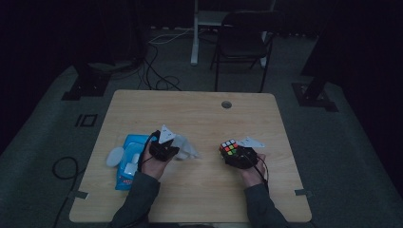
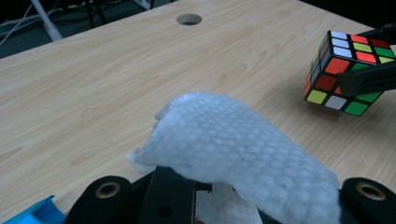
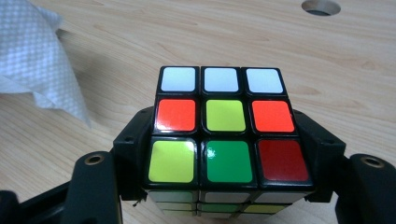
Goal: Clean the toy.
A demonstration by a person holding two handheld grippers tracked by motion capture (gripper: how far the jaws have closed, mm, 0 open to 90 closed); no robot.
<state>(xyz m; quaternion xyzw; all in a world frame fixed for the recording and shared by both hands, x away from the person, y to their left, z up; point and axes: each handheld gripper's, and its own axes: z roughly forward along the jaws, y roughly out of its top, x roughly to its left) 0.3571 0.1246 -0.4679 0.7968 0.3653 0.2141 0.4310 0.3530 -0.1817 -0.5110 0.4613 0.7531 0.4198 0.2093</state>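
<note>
Left gripper pinches a white wipe, held left of the cube, a blue wipe pack further left on the worktop. Right gripper clamps the cube, held just above the worktop.

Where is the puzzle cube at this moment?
In the high view the puzzle cube sits clamped in the right claw at the table's right half, across from the white wipe held by the left claw.
</note>
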